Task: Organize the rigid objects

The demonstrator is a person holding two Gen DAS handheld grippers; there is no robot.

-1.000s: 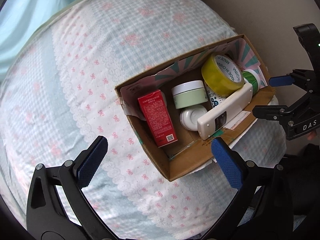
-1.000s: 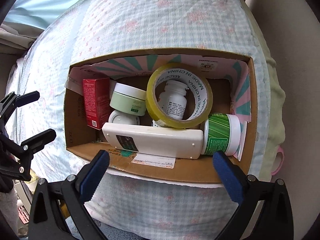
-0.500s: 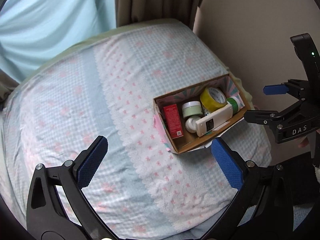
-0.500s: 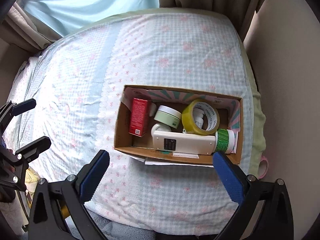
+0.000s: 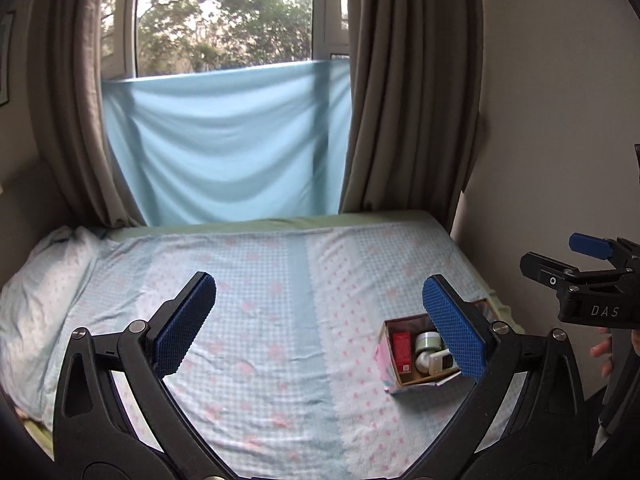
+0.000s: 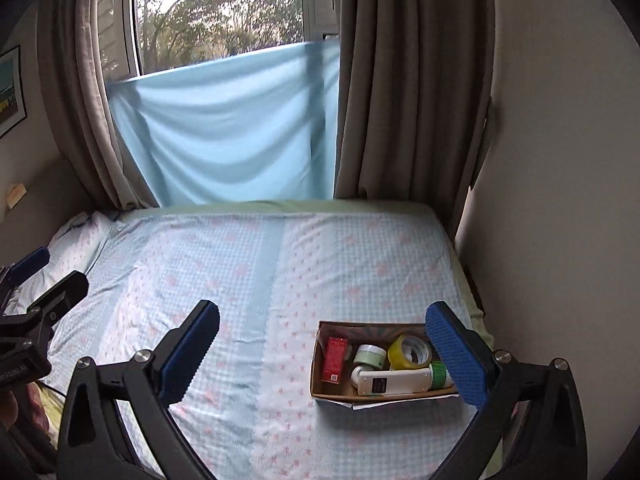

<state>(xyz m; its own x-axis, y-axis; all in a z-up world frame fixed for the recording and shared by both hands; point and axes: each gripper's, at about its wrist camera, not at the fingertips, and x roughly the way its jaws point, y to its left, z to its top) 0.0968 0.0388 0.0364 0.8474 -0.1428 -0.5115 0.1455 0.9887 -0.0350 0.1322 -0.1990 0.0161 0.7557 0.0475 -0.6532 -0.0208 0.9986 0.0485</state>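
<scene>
A cardboard box [image 6: 320, 376] sits on the bed near its right edge; it also shows in the left wrist view [image 5: 384, 364]. It holds a red carton [image 6: 335, 360], a green-lidded jar [image 6: 370, 356], a yellow tape roll [image 6: 410, 353], a white remote [image 6: 394, 383] and a green bottle [image 6: 439, 374]. My left gripper [image 5: 318, 326] is open and empty, high above the bed. My right gripper [image 6: 322, 354] is open and empty, well back from the box. Its right finger hides the box's right end.
The bed [image 6: 240, 272] has a pale blue sheet with pink bows. A pillow [image 5: 36, 280] lies at the far left. Grey curtains [image 6: 412, 80] and a hanging blue cloth [image 6: 228, 132] frame the window. A wall [image 6: 560, 200] runs along the bed's right side.
Both grippers have pulled far up and back from the box, so the whole bed and window now show. The box and its contents have not moved. Both stay open.
</scene>
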